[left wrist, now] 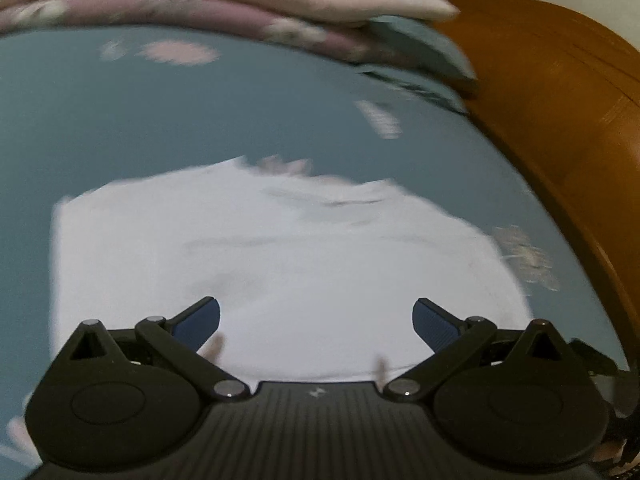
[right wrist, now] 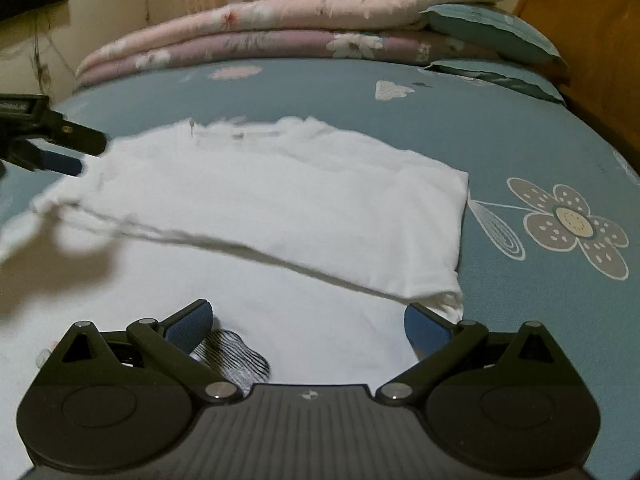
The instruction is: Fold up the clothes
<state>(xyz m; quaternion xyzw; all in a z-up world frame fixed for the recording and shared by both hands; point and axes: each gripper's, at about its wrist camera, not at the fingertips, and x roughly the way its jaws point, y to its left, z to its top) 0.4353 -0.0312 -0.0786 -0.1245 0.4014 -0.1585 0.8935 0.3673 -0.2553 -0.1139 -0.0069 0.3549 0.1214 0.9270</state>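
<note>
— Looking at my left gripper (left wrist: 316, 322): released, blue ribbed pads (left wrist: 198, 324) wide apart, above the soft white garment (left wrist: 280, 248).

— And the right gripper (right wrist: 308, 320)?

— Released too. The garment (right wrist: 280, 200) lies half folded, flat, on the blue flowered bedsheet (right wrist: 500, 140); quilted pink blankets (right wrist: 260, 32) are stacked behind.

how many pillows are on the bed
2, both teal, at the far right of the bed by the wooden headboard: the upper pillow against the folded quilts, the lower pillow just in front. Others may be hidden.
</note>
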